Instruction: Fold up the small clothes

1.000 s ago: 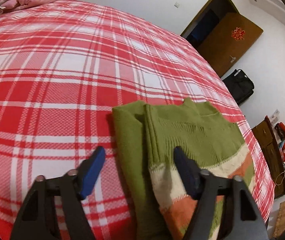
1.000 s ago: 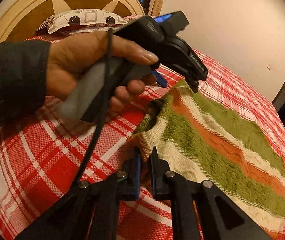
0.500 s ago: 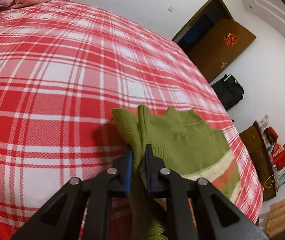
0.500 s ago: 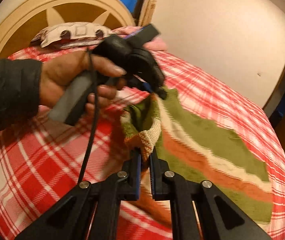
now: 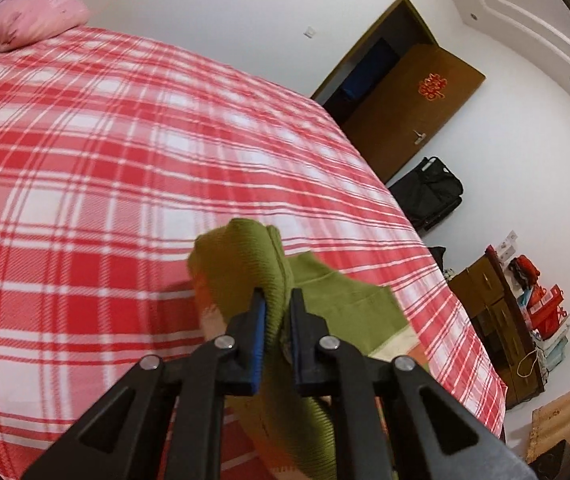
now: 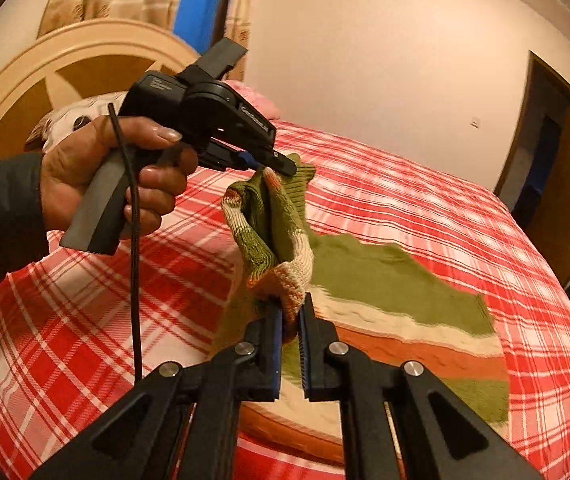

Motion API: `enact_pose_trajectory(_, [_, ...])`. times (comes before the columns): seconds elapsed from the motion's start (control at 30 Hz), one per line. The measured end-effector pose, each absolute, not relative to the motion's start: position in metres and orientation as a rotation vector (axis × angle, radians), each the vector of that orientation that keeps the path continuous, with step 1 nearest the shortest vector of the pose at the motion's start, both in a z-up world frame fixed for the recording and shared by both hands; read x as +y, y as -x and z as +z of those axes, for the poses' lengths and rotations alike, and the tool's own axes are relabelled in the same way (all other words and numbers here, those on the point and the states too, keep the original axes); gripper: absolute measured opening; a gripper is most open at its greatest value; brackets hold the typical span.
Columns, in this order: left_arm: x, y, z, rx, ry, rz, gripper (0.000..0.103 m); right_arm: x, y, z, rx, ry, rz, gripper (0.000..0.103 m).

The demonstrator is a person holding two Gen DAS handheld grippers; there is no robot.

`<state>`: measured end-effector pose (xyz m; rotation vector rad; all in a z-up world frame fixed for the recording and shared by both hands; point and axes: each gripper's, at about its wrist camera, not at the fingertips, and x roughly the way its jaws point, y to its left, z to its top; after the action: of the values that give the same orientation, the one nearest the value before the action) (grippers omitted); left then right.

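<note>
Softly ribbed green knit sweater [image 6: 385, 280], plaid bedspread [image 5: 85, 160].

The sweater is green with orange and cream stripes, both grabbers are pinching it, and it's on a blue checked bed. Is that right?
Not quite: the bed cover is red and white checked, not blue, as the right wrist view shows. The rest holds: the striped green sweater is pinched by the right gripper and the left gripper.

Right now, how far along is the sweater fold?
Done: both grippers have the edge. Left gripper is shut on the green ribbed part of the striped sweater; right gripper is shut on its striped hem corner. In hand: that edge is raised off the plaid bedspread; the rest lies flat. Left: carry it over, lay it down, release.
</note>
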<state>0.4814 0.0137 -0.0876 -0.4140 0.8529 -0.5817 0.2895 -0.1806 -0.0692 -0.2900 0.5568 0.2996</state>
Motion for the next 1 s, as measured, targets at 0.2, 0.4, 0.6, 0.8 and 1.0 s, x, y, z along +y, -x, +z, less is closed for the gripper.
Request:
enact_pose_trajectory(0.2, [-0.032,-0.484,-0.072,0.842,0.373,-0.614,0.011,-0.215,-0.285,-0.062,0.546,0.234,0.264,0.006])
enact_pose_trajectory(0.4, [-0.071,-0.488,-0.065,0.85,0.343,-0.637,0.011,-0.251,-0.283,-0.06,0.549,0.176,0.235,0.006])
enact_pose_trajectory(0.6, [-0.108,-0.491,-0.061,0.86,0.3,-0.668,0.011,-0.282,-0.285,-0.059,0.551,0.131,0.21,0.006])
enact_pose_trajectory(0.8, [-0.142,-0.49,-0.061,0.874,0.26,-0.702,0.011,-0.313,-0.279,-0.061,0.566,0.081,0.187,0.006])
enact_pose_trajectory(1.0, [-0.185,-0.486,-0.069,0.904,0.207,-0.749,0.011,-0.343,-0.271,-0.07,0.618,0.026,0.163,0.006])
